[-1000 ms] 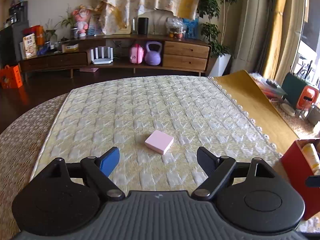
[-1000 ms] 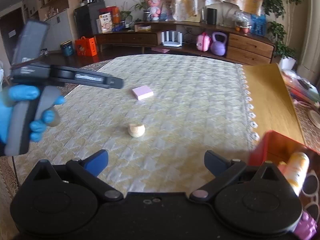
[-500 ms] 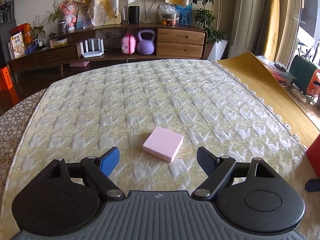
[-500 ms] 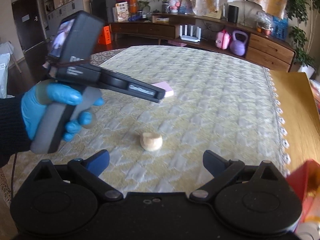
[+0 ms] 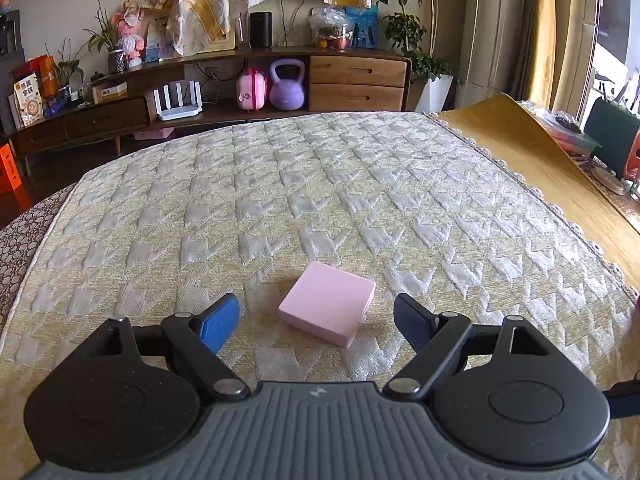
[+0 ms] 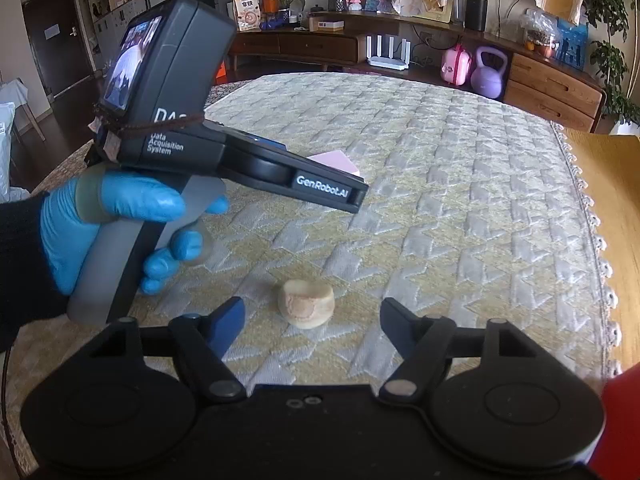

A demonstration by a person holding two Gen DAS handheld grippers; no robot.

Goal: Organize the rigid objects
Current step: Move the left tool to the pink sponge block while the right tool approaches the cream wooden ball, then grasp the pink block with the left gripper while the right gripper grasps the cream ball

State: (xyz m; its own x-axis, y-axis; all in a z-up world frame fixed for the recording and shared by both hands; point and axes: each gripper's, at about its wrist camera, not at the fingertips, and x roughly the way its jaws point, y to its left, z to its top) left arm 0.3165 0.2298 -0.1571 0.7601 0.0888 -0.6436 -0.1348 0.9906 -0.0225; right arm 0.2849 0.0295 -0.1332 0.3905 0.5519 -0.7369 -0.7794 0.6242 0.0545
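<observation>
The left gripper (image 5: 316,316) stands wide apart over the quilted table cover (image 5: 320,184), a pink square block (image 5: 328,308) lying flat just ahead between its fingertips, untouched. The right gripper (image 6: 312,320), whose jaws have just been closing, is still apart, with a small tan cylinder (image 6: 306,304) on the cover between its tips, not pressed. A blue-gloved hand (image 6: 116,224) grips the left tool's handle near the cover's left edge.

One pink block (image 5: 328,309), one beige puck (image 6: 306,302), seemingly.
</observation>
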